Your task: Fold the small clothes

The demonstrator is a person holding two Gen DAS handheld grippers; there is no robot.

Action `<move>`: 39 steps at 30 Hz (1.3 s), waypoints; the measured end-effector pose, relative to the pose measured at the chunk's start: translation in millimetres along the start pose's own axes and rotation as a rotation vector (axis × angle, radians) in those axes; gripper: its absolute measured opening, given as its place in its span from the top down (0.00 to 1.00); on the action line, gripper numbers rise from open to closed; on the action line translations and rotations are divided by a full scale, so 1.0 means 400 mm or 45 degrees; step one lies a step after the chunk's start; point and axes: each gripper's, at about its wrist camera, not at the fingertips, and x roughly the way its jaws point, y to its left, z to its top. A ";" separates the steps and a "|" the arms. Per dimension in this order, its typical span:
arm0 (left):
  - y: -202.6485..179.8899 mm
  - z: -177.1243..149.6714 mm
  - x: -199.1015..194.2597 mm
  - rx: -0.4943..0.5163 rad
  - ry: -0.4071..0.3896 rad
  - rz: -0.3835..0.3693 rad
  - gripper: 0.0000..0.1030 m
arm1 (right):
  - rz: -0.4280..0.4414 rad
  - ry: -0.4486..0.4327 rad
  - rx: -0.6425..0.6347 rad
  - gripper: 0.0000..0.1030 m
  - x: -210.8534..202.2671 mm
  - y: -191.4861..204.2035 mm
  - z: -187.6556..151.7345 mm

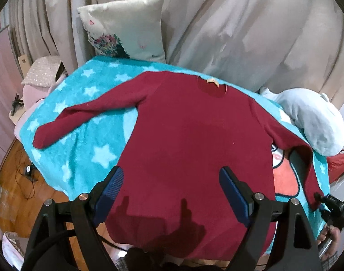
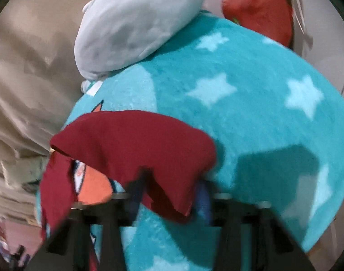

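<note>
We see the dark red sweater point(image 1: 190, 140) lying flat on the turquoise star blanket point(image 1: 86, 144), its collar on the far side and one sleeve stretched out to the left. Our left tongs point(image 1: 172, 194) hover released above its lower hem. Our right tongs point(image 2: 169, 187) are clenched on the cuff of the other sleeve point(image 2: 135, 144), lifted from the blanket near a pale grey plush toy point(image 2: 135, 22).
</note>
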 end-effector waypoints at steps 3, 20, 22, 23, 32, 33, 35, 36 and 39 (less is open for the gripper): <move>0.025 0.004 -0.009 -0.045 -0.020 0.019 0.17 | 0.059 -0.050 0.045 0.92 -0.049 -0.027 0.049; 0.104 -0.001 0.039 -0.092 0.010 0.016 0.17 | 0.296 -0.023 -0.199 0.93 -0.103 0.284 0.206; 0.131 -0.002 0.046 -0.118 0.016 0.018 0.17 | 0.361 0.049 -0.259 0.93 -0.062 0.381 0.169; 0.147 -0.002 0.050 -0.132 0.019 0.021 0.17 | 0.391 0.091 -0.300 0.93 -0.032 0.440 0.142; 0.368 0.006 0.066 -0.274 0.020 0.101 0.17 | 0.487 0.328 -0.716 0.93 0.210 0.934 -0.161; 0.397 0.009 0.065 -0.286 0.018 0.115 0.17 | 0.479 0.337 -0.754 0.93 0.237 0.979 -0.191; 0.450 0.016 0.067 -0.306 0.017 0.136 0.17 | 0.449 0.359 -0.799 0.93 0.297 1.053 -0.238; 0.482 0.019 0.069 -0.315 0.020 0.148 0.17 | 0.436 0.377 -0.811 0.93 0.330 1.082 -0.260; 0.546 0.027 0.078 -0.332 0.036 0.171 0.17 | 0.356 0.399 -0.853 0.93 0.420 1.147 -0.310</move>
